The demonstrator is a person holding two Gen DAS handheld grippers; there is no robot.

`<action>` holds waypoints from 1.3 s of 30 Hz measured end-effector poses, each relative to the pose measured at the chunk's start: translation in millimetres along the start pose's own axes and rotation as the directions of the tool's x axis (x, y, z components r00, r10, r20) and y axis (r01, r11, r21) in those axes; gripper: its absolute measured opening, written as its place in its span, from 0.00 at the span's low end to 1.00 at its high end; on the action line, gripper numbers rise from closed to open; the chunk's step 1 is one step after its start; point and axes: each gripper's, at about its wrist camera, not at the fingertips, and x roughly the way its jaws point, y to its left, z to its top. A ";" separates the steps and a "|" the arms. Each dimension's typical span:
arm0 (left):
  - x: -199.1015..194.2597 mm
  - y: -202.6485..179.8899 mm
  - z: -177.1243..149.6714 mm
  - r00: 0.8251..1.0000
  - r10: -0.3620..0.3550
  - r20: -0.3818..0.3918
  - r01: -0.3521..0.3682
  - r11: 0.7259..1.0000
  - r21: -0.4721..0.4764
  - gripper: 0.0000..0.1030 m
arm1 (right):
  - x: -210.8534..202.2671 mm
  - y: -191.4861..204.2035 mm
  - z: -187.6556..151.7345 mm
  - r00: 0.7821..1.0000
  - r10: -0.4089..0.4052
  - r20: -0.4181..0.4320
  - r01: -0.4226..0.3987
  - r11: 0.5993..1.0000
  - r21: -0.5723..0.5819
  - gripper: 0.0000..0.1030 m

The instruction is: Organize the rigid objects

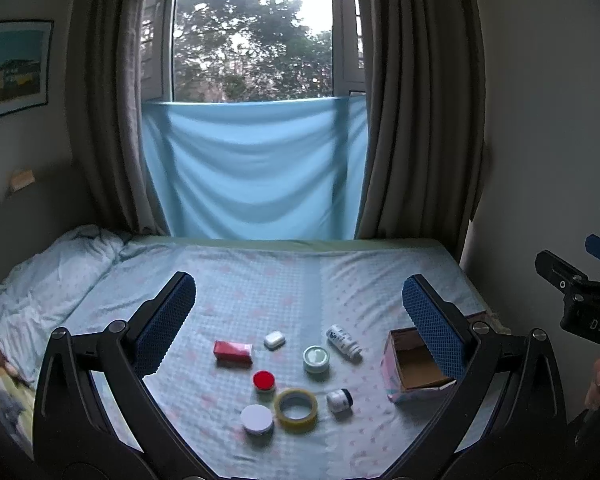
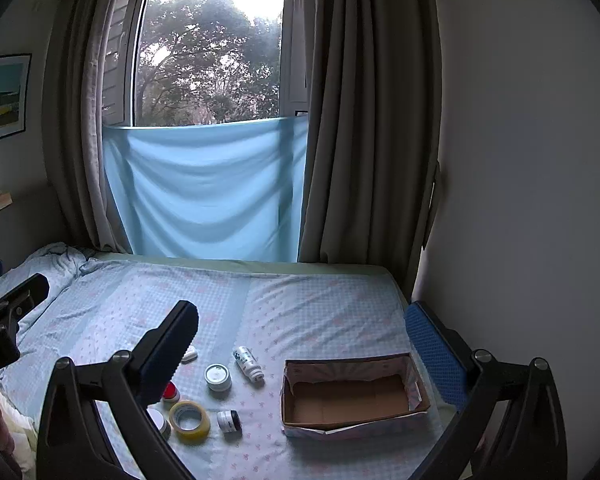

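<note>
small rigid items, among them a tape roll (image 1: pixel 296 409) and a white bottle (image 1: pixel 343 342), are scattered on the bed (image 1: pixel 260 280), left of an empty cardboard box (image 2: pixel 352 396) seemingly meant to collect them. both grippers, left gripper (image 1: pixel 298 304) and right gripper (image 2: pixel 302 332), are held above with jaws apart, nothing gripped.

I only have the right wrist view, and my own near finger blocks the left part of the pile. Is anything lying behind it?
Observer: Yes. A red box lies flat on the bed, left of the small white case.
Operator: The red-lidded jar is half hidden too. Where does it sit?
Observer: The red-lidded jar stands upright between the red box and the tape roll.
Operator: And the left gripper?
Observer: The left gripper is open and holds nothing.
</note>
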 end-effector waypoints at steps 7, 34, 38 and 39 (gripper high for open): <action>-2.6 -2.9 -1.8 1.000 0.012 -0.006 -0.012 1.000 -0.003 1.00 | -1.8 -6.8 -5.4 1.000 0.014 0.008 -0.014 1.000 0.004 1.00; -2.7 -4.8 -4.6 1.000 0.024 0.005 -0.024 1.000 0.005 1.00 | 5.2 -4.3 -6.4 0.999 0.041 0.003 -0.041 0.999 0.014 1.00; -3.0 -2.1 -4.4 1.000 0.022 0.006 -0.022 1.000 0.002 1.00 | 4.7 0.7 -6.1 0.999 0.041 0.002 -0.041 0.999 0.011 1.00; -3.1 -0.7 -4.3 1.000 0.021 0.007 -0.021 1.000 0.001 1.00 | 4.4 2.5 -5.6 0.999 0.041 0.000 -0.041 0.999 0.010 1.00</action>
